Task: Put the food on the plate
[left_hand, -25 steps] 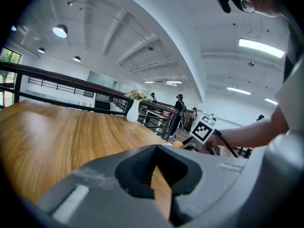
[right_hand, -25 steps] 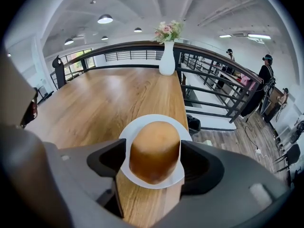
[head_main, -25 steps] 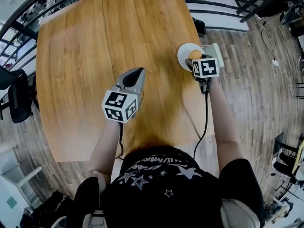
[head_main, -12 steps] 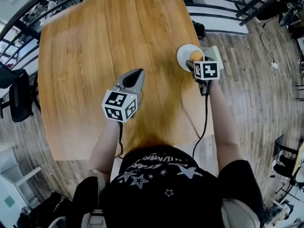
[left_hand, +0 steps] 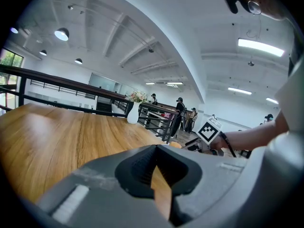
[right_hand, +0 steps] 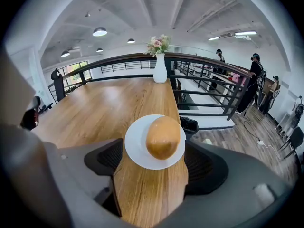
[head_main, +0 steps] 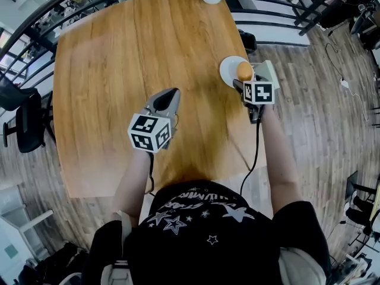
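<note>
The golden-brown oval bread roll (right_hand: 163,137) lies on the small round white plate (right_hand: 134,148), roughly at its middle and a little towards its right side. The plate sits on the pale wooden worktop (head_main: 130,52) close to that worktop's right edge. Judging from this, the main step of the task is done: the food is on the plate and rests there by its own weight.

The right hand-held gripper (head_main: 249,81) hangs just on the person's side of the plate, tilted steeply down at it. Its jaws have just been opening and now stand wide apart. The right gripper view shows the near rim of the plate and bare wood between the two dark ribbed pads (right_hand: 108,159). The roll is ahead of them and touches neither, so this gripper has hold of nothing.

The left hand-held gripper (left_hand: 154,148) is well to the left of the plate, over bare worktop, pointing nearly level. Its jaws are drawn together at the tips with nothing between them, and only a thin sliver of wood shows behind.

Beyond the plate, at the worktop's far edge, stands a white vase with flowers (right_hand: 160,70), which plays no part.

What seems left is small: draw the right gripper back from the plate without nudging its rim or the roll. No other food is visible on the worktop.
</note>
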`<action>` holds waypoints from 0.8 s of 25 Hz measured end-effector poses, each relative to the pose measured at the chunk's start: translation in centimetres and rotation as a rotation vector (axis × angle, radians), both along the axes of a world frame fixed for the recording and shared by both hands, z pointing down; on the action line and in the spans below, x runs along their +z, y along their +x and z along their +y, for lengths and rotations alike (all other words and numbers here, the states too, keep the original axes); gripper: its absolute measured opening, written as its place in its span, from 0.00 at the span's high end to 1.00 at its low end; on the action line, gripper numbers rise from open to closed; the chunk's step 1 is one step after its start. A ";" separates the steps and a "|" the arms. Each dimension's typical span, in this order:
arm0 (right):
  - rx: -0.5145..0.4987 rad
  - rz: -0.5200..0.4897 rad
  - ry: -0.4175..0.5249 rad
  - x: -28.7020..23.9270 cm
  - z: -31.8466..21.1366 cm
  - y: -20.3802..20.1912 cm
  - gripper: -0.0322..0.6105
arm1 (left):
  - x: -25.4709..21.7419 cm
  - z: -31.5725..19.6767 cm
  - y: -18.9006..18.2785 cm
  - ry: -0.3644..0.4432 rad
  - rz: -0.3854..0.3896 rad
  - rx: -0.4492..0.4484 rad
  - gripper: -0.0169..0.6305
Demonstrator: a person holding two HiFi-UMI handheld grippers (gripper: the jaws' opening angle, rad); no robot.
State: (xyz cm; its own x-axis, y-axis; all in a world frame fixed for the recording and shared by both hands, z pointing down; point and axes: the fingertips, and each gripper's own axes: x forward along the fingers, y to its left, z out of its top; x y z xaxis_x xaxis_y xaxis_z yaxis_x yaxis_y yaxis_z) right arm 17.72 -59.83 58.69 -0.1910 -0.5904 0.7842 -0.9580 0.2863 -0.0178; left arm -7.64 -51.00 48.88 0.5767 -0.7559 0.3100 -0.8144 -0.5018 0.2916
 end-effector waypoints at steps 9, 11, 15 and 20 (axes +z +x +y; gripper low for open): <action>-0.031 -0.071 0.044 -1.9 4.6 -0.5 0.32 | -1.7 3.6 0.2 0.026 0.003 -0.030 0.97; -0.039 -0.080 0.061 -2.3 5.7 -0.8 0.33 | -1.9 4.5 0.2 0.032 0.004 -0.035 0.97; -0.058 -0.103 0.097 -3.6 7.7 -1.4 0.38 | -2.5 6.4 0.6 0.040 0.009 -0.040 0.97; -0.088 -0.150 0.174 -6.0 10.2 -2.0 0.50 | -3.2 9.1 1.6 0.054 0.007 -0.048 0.97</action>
State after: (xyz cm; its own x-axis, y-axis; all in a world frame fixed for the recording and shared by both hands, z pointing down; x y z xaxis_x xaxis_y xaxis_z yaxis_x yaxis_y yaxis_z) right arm 15.70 -49.59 52.68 -0.3544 -0.6902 0.6309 -0.9195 0.3800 -0.1008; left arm -6.00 -41.87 45.68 0.5412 -0.7982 0.2645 -0.8360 -0.4771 0.2709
